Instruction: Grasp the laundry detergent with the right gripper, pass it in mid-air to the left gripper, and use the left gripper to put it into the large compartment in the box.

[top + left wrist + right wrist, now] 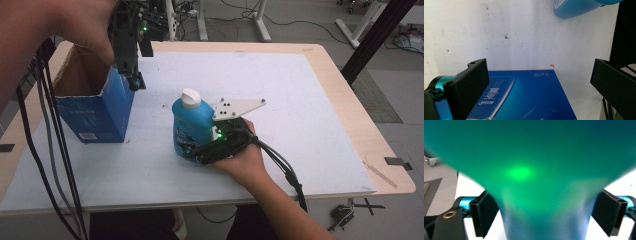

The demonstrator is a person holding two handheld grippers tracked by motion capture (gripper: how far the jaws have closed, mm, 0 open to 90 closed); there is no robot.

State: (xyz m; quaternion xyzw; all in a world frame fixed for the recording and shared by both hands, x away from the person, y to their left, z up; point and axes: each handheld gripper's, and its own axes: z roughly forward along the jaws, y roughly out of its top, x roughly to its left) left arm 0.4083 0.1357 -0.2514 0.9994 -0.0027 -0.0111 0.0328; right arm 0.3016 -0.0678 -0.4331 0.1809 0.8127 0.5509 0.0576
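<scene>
Fingers of the right gripper [192,150] sit on both sides of the blue bottle [192,125], low on its body. In the right gripper view the black pads [482,213] are at the bottle's sides, the left one touching it and the right one with a thin gap, so I cannot tell if the squeeze is firm yet. No earlier picture shows how they got there. The bottle stands upright near the middle of the white tabletop [300,100], with its white cap [190,98] on top.

The left gripper [135,82] hangs over the near corner of the open blue box [95,112] at the left of the tabletop. Its fingers [471,85] are wide apart and hold nothing.

What could go wrong? The bottle is smooth and round, and it looks heavy with liquid. If the hold is loose, it may slip down or spin when lifted. The grip is low, so the top may tip over. The box opening looks narrow, and the bottle could bump its rim and push the box away. The left gripper sits near that opening, so the two could knock together.
</scene>
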